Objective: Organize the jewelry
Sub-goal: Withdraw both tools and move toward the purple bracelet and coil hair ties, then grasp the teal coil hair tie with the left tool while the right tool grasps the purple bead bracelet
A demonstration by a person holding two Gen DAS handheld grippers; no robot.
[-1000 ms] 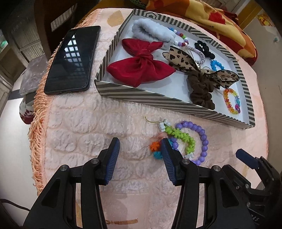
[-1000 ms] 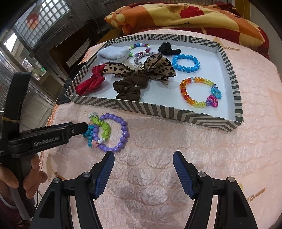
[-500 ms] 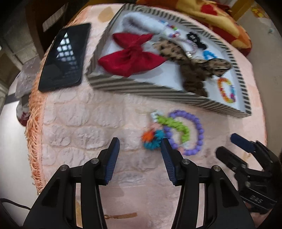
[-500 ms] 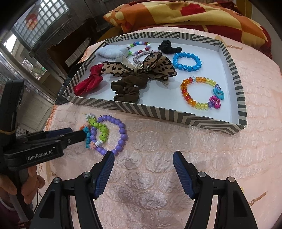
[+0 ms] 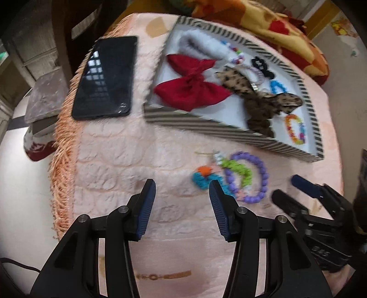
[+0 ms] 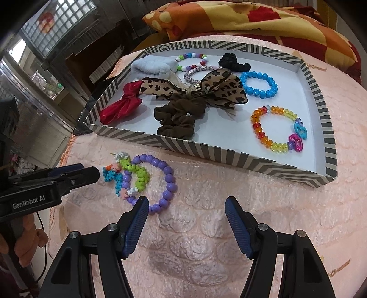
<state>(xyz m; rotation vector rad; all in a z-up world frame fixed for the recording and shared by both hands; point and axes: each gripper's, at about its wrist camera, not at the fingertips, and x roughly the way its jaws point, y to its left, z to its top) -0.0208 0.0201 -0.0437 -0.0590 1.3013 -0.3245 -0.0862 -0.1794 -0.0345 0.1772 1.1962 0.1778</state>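
A purple bead bracelet (image 6: 168,181) lies on the pink tablecloth in front of the striped tray (image 6: 206,151), overlapped by a green, blue and orange coil bracelet (image 6: 135,174). Both also show in the left wrist view: the purple one (image 5: 263,174), the coil one (image 5: 238,168). My left gripper (image 5: 181,190) is open and empty, just left of the pile; it also shows in the right wrist view (image 6: 91,174). My right gripper (image 6: 185,207) is open and empty, just in front of the purple bracelet. The tray holds a red bow (image 6: 121,103), a leopard bow (image 6: 220,88), a brown scrunchie (image 6: 179,117) and several bead bracelets.
A black phone (image 5: 105,78) lies on the cloth left of the tray (image 5: 206,121). The fringed table edge (image 5: 62,146) runs down the left. An orange and red patterned blanket (image 6: 252,18) lies behind the tray.
My left gripper has pulled back and swung a little, with motion blur. My right gripper has moved closer to the purple bracelet. Both stayed open and empty.
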